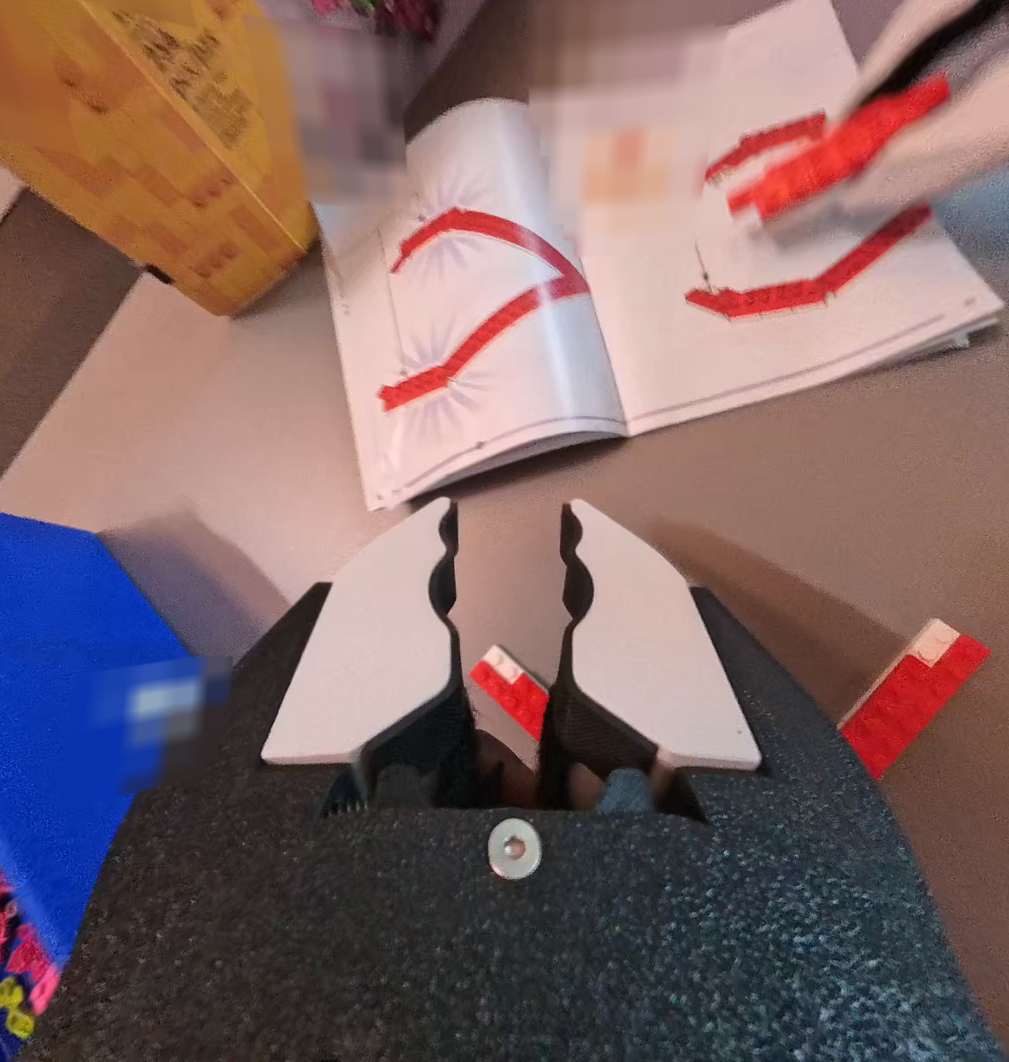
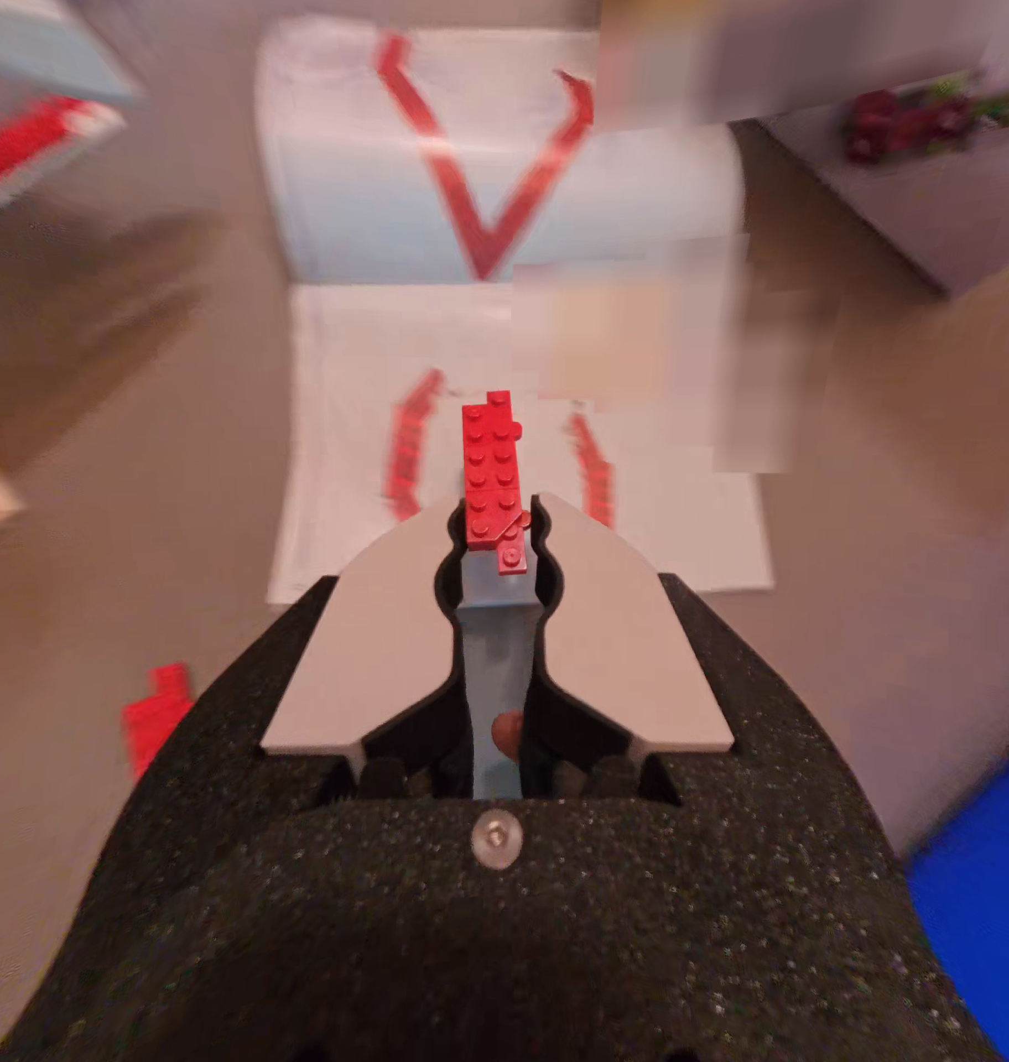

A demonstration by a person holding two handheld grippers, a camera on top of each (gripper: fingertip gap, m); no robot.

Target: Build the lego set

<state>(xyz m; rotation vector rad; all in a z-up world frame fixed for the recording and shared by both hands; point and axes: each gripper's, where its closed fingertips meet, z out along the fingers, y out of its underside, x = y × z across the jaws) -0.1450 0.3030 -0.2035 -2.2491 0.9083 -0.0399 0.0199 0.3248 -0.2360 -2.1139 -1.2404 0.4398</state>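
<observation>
My right gripper [image 2: 497, 520] pinches the light, stiff red studded plate strip [image 2: 490, 471] by its near end at twelve o'clock; joints look fragile. My left gripper [image 1: 509, 520] gapes empty.

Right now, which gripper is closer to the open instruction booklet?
Right. The right gripper, clamping a red plate assembly, hangs directly over the instruction booklet; the left gripper sits open just short of its near edge.
</observation>
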